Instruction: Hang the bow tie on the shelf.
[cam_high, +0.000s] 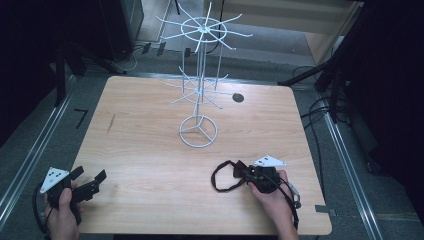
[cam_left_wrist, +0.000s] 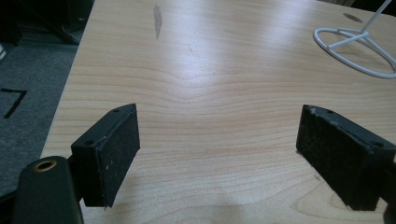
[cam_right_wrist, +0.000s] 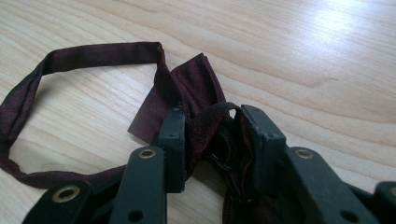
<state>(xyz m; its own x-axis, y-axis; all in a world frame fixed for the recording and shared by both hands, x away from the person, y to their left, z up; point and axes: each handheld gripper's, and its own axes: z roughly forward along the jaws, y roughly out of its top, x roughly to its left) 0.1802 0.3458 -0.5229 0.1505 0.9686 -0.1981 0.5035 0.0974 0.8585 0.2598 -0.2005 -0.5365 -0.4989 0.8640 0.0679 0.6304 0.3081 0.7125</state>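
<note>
The right gripper (cam_right_wrist: 212, 140) has its 2 jaws pinching the bunched middle of a dark red bow tie (cam_right_wrist: 187, 98), which lies on the table (cam_high: 150, 150) near its front right, its strap (cam_right_wrist: 28, 100) looped out flat toward the white wire rack (cam_high: 199, 80). The left gripper (cam_left_wrist: 219, 149) hovers at the front left corner with jaws spread wide and nothing between them. The tie looks light, soft and limp, so it will likely sag and swing when lifted; the knot seems the firmest hold, leaving the loop free.
</note>
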